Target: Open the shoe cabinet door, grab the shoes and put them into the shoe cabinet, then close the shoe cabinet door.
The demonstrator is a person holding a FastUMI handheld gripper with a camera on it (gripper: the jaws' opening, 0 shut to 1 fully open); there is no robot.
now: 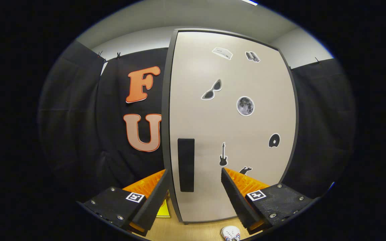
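Between the spread tongs [194,194] stands the door handle [186,165].

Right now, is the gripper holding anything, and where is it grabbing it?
Nothing is held. The gripper is open, its fingers spread on either side of the handle on the cabinet door, not pressing on it.

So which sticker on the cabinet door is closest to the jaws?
The dark one partly hidden behind the right finger of the open gripper, just right of the guitar sticker; the others sit higher.
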